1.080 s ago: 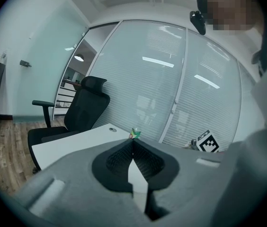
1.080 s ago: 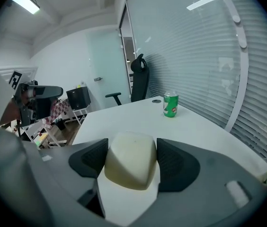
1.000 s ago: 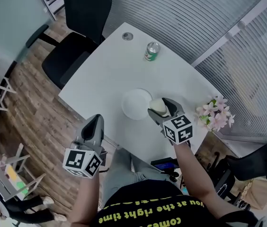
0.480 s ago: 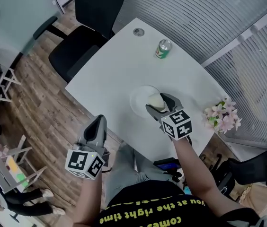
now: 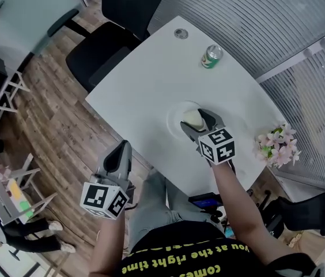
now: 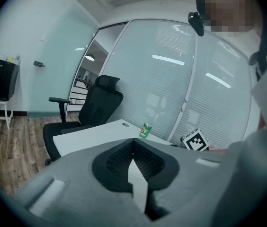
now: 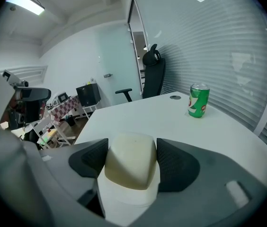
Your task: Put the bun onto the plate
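Note:
A pale bun [image 5: 191, 118] [image 7: 131, 161] sits between the pads of my right gripper [image 5: 196, 123] [image 7: 132, 154], which is shut on it. In the head view the bun hangs over the near right part of the round white plate [image 5: 177, 109] on the white table [image 5: 145, 85]; whether it touches the plate I cannot tell. My left gripper [image 5: 120, 149] [image 6: 132, 145] is shut with nothing in it, held off the table's near edge above the wooden floor. The plate does not show in either gripper view.
A green can [image 5: 211, 57] [image 7: 199, 100] [image 6: 146, 131] stands at the table's far side, near a round cable port [image 5: 180, 33]. Pink flowers [image 5: 278, 146] sit at the right corner. A black office chair [image 5: 119, 36] [image 6: 93, 112] stands beyond the table's left edge.
My right gripper has carried the bun from the plate's right rim to over the plate and slightly lower. The left gripper has shifted a little and stays shut.

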The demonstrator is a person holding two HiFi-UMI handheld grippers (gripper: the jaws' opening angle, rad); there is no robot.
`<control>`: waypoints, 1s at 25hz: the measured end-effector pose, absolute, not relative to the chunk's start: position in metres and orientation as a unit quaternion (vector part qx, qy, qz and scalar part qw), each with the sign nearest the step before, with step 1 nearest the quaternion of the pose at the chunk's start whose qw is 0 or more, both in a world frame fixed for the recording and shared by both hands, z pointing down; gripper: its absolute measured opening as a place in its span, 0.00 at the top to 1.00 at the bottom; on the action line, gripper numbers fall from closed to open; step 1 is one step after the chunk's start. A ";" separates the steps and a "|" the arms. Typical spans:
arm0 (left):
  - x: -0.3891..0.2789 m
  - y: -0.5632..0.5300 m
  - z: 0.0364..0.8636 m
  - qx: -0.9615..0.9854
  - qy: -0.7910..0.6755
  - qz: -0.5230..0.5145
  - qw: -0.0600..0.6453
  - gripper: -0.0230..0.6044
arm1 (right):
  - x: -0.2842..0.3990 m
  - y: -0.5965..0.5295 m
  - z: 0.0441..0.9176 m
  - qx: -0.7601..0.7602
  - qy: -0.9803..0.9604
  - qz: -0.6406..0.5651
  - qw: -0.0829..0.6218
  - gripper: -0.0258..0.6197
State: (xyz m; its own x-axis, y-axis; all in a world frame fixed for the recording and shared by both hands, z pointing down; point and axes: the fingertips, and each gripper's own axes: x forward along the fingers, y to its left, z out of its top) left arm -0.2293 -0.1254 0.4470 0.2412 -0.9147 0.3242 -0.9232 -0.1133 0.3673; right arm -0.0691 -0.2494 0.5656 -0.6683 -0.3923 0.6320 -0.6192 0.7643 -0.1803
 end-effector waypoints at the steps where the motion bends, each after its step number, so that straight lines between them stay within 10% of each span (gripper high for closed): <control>1: -0.231 -0.124 0.448 0.745 -0.617 0.010 0.254 0.96 | -0.070 -0.250 0.568 0.283 -0.892 0.196 0.294 0.45; 25: -0.239 -0.128 0.469 0.733 -0.622 0.026 0.274 0.96 | -0.082 -0.259 0.619 0.277 -0.880 0.216 0.320 0.46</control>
